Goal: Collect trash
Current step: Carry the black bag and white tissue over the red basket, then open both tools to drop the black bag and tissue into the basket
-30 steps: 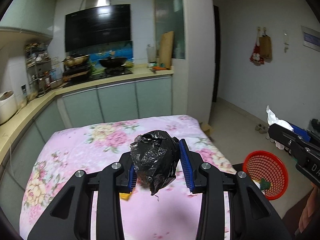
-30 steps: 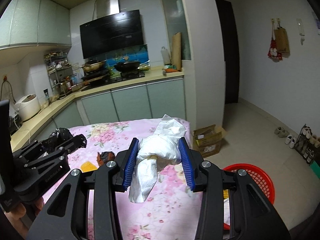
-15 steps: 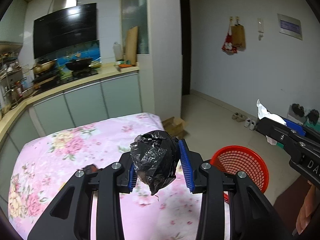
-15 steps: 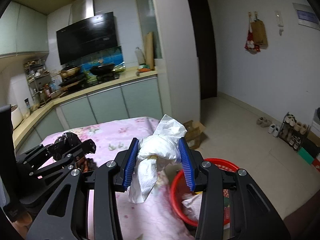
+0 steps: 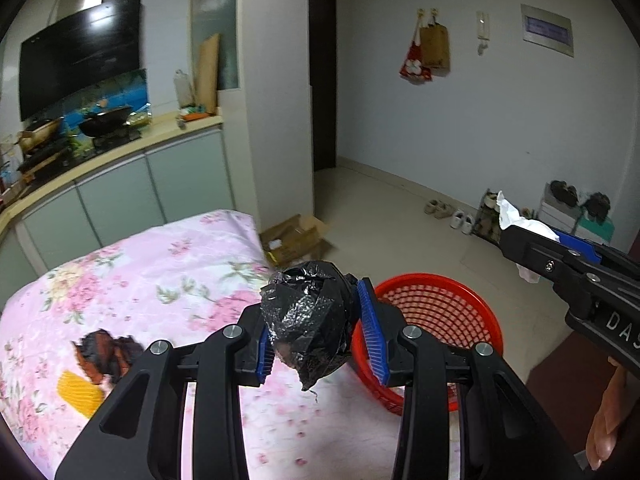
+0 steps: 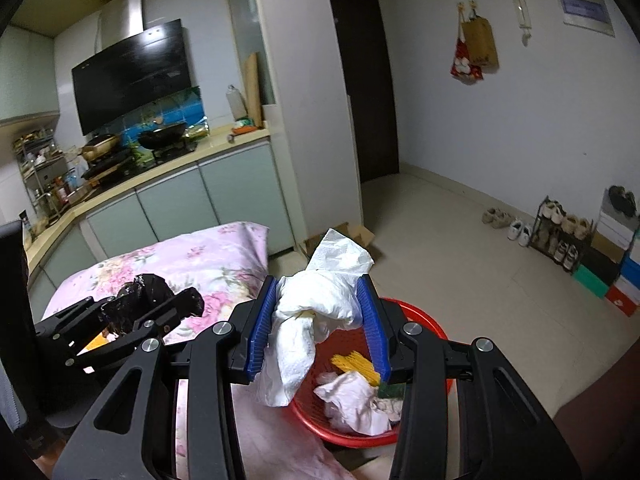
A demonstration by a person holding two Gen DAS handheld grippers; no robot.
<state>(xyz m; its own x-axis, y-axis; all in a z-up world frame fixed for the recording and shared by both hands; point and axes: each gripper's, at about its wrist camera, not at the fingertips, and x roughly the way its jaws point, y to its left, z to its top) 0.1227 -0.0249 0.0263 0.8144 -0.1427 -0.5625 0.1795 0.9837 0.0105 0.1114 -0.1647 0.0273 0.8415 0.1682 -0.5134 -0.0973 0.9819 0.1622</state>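
- The left tool [image 5: 320, 338] pinches a crumpled black bag [image 5: 308, 320] between its blue pads; the bag is not yet dropped.
- The right tool [image 6: 318, 330] pinches a wad of white tissue [image 6: 320, 304].
- Just past and below both tools stands the red basket [image 6: 424, 322], already holding tissue and yellow scraps.
- Left of the left tool, a dark wrapper [image 5: 106, 354] and yellow piece [image 5: 78, 394] lie uncollected on the flowered desk [image 5: 160, 264].

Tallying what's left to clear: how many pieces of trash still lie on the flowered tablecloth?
2: a dark crumpled wrapper and a yellow piece beside it, near the cloth's left edge. The grippers may hide more.
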